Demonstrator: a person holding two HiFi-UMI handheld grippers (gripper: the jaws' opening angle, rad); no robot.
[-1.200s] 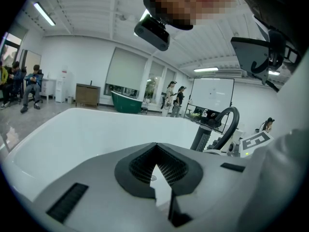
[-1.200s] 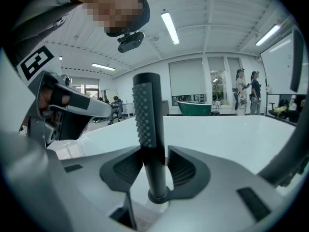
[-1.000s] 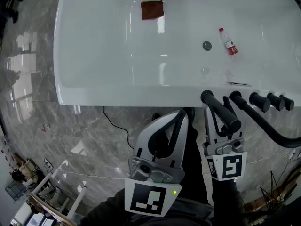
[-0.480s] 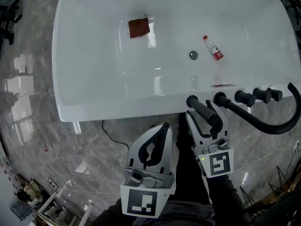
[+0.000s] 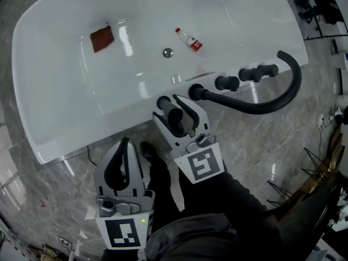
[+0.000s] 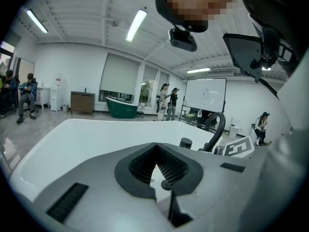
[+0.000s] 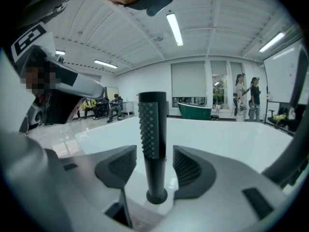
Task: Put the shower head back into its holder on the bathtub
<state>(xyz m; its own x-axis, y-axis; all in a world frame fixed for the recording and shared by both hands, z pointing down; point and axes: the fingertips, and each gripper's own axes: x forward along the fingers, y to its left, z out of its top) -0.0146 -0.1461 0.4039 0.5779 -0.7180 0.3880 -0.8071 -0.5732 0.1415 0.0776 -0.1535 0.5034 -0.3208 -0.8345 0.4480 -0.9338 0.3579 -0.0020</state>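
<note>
Loosened since a second ago, the right gripper [image 5: 175,106] has just been opening its jaws; they now stand wide either side of the black shower head [image 7: 152,129], clear of it. It stands upright in its holder [image 7: 157,196] on the bathtub [image 5: 81,134] rim. Back over the floor [image 5: 54,200], the left gripper [image 5: 124,144] has its jaws closed, empty.
</note>
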